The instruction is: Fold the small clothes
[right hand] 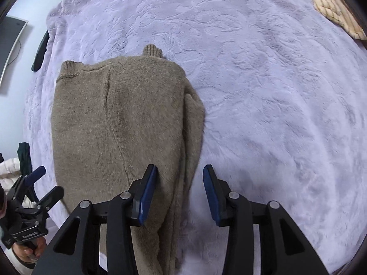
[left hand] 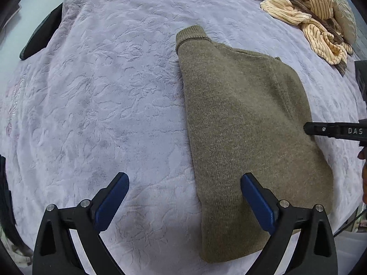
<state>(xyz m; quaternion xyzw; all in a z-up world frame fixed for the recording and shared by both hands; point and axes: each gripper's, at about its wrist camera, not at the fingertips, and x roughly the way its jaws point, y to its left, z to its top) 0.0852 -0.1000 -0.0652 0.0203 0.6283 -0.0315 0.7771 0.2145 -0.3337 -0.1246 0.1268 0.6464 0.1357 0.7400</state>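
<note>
An olive-brown knit sweater lies partly folded on a lavender blanket, sleeves tucked in, collar at the far end. My left gripper is open, hovering over the sweater's left edge near the hem, one finger above the knit and one above the blanket. My right gripper is open and straddles the sweater's right folded edge near the hem. The right gripper's tip shows at the right side of the left wrist view. The left gripper shows at the lower left of the right wrist view.
A striped yellow garment is heaped at the far right of the blanket; it also shows in the right wrist view. A dark object lies at the blanket's far left edge. A monitor stands at left.
</note>
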